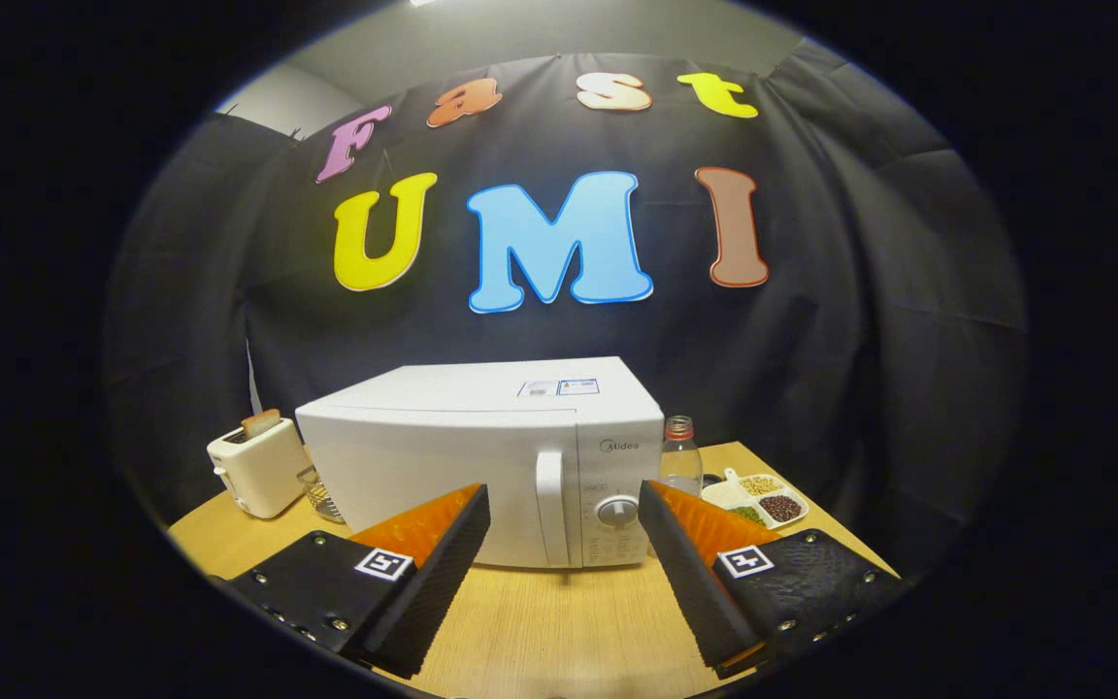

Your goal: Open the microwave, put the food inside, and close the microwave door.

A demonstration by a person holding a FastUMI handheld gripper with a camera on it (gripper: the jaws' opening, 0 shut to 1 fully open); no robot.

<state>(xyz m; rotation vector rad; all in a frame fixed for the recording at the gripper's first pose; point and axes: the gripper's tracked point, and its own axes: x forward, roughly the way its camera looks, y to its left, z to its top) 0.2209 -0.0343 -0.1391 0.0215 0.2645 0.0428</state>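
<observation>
my jaws (564, 544) spread wide, holding nothing | microwave (481, 456) straight ahead on surface (540, 631), door shut | handle (551, 505) upright, w/ long axis vertical, left of dial (617, 512), dead center btwn jaws | prob go for handle next

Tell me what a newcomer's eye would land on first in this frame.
First the white microwave, door shut, standing on the wooden table straight ahead of the open gripper, its vertical door handle showing in the gap between the fingers. Next, the cream toaster with a slice of bread in it to the microwave's left, and a clear bottle beside a divided dish of beans on its right.
</observation>
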